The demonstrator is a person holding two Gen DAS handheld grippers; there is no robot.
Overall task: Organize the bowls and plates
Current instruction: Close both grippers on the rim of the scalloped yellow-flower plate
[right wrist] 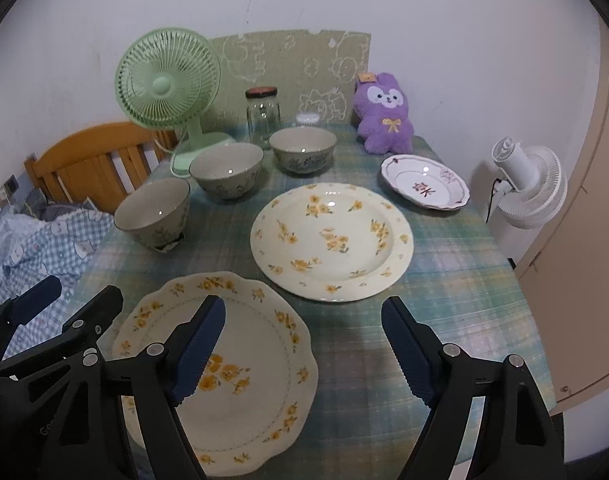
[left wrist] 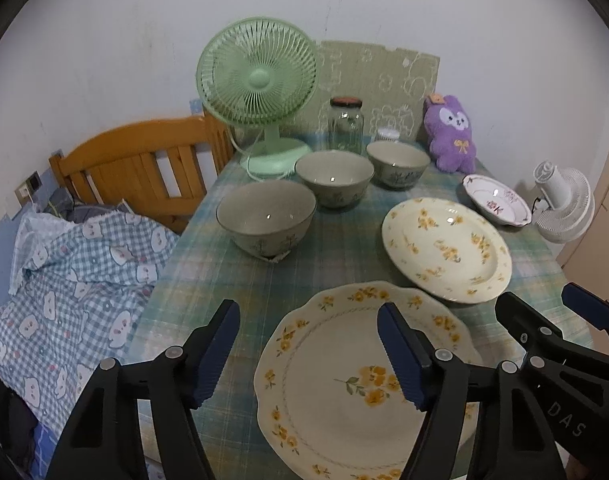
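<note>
Left gripper (left wrist: pixel 308 354): jaws standing apart, nothing between the blue pads, hanging over the near left rim of the scalloped plate (left wrist: pixel 344 384). No contact visible.

Right gripper (right wrist: pixel 304 350): jaws spread wide and gripping nothing, hanging over the tablecloth (right wrist: pixel 444 280) at the right edge of the scalloped plate; its left finger is showing in front of that plate's rim.

Scalloped plate: cream with yellow flowers, lying flat at the near edge of the table, closest to both grippers.

Round plate (right wrist: pixel 331 242): cream with yellow flowers, lying flat just beyond the scalloped plate and to its right, close to it.

Small dish (right wrist: pixel 424 187): white with a dark rim and red lettering, sitting further back near the right edge, apart from the round plate.

Three bowls: grey-green, upright, running in a diagonal row on the left: near bowl (right wrist: pixel 152 214), middle bowl (right wrist: pixel 226 171), far bowl (right wrist: pixel 303 150), each just beside the next.

Behind the bowls: green fan (right wrist: pixel 168 84), glass jar (right wrist: pixel 263 114), purple plush toy (right wrist: pixel 384 114).

Off the table: wooden headboard (left wrist: pixel 144 168) and checked bedding (left wrist: pixel 72 280) at left, white fan (right wrist: pixel 530 188) at right.
</note>
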